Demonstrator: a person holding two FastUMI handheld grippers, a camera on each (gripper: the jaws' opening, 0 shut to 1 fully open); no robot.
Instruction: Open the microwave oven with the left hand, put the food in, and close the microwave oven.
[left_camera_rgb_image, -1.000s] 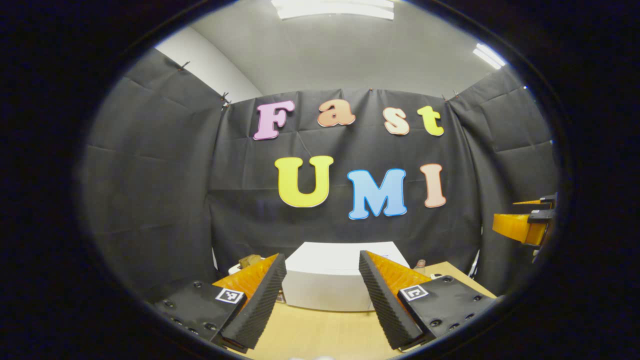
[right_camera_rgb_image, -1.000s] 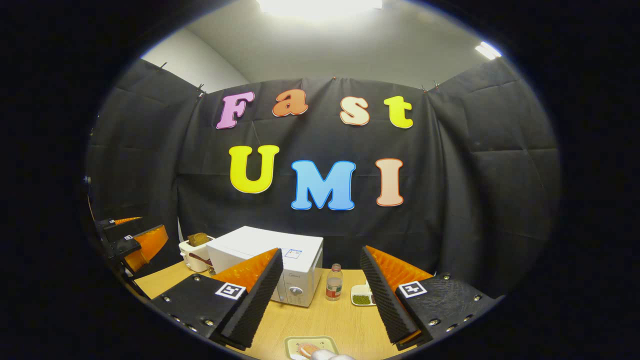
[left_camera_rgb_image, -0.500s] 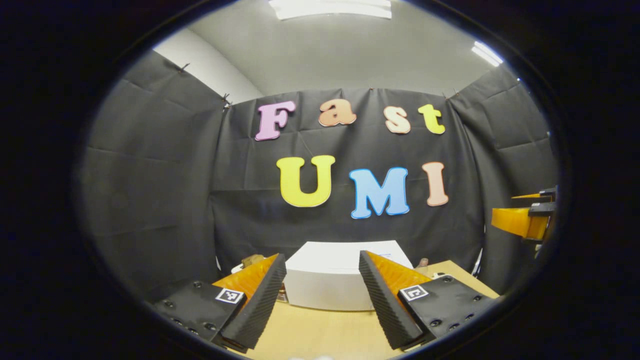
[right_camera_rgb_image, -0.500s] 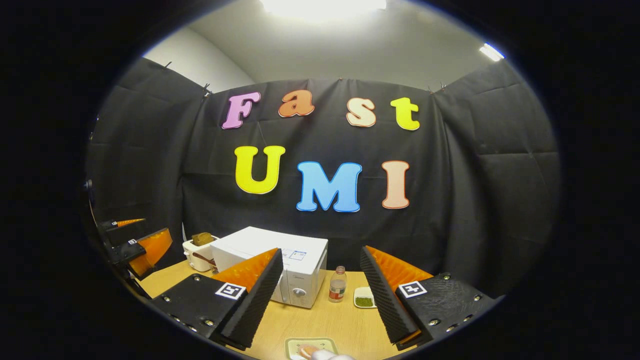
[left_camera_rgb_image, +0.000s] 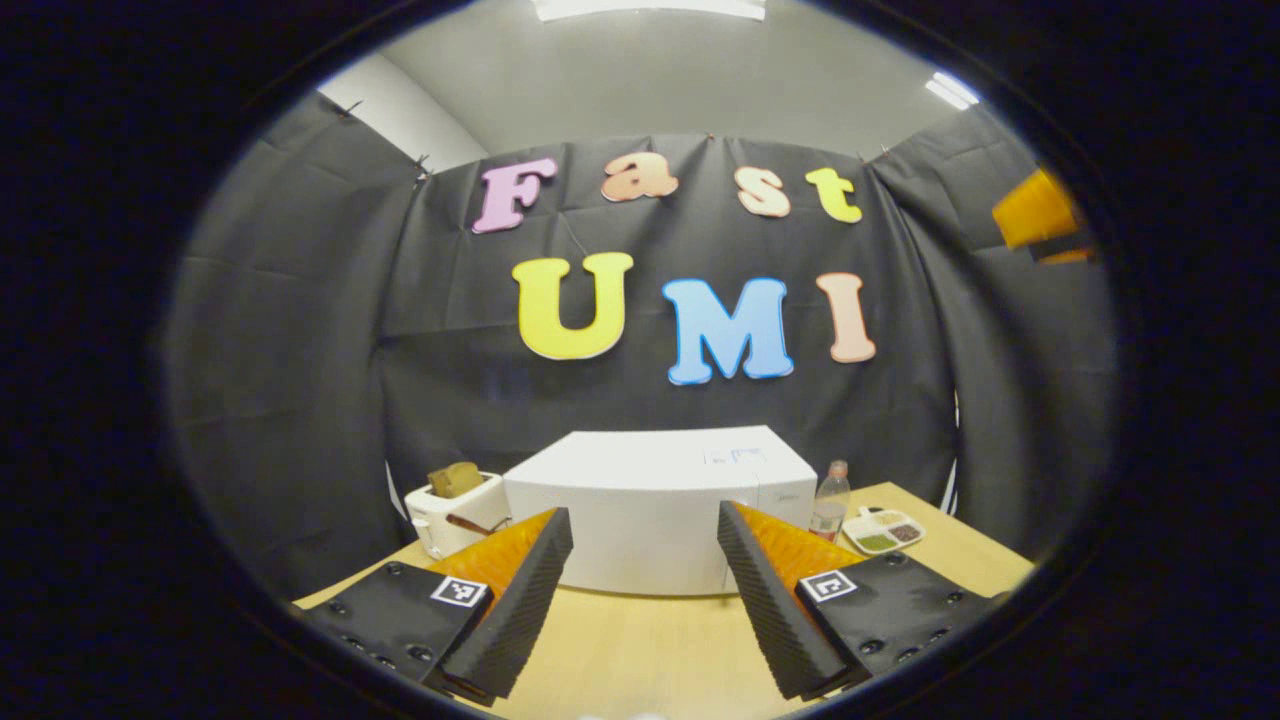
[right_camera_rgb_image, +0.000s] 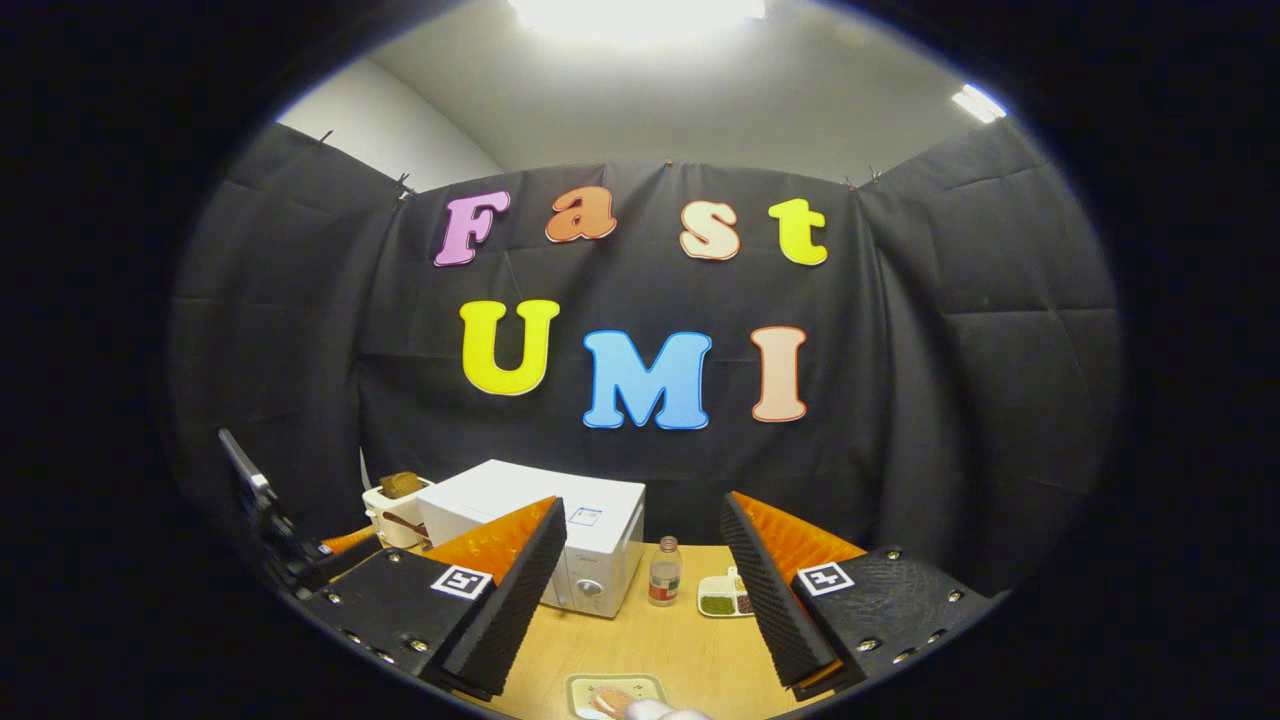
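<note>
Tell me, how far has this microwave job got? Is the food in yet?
Nothing looks done yet. The microwave sits on the table with its door apparently closed. The left claw is open, apart from the microwave and pointed at it. The right claw is open too, empty, with the plate of food on the table below it. Opening, loading and closing all remain.

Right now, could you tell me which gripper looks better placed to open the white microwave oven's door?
Left. The left gripper is open and faces the white microwave oven squarely, framing it between its fingers. The right gripper, also open, sees the oven off to its left, above the pale green plate of food.
</note>
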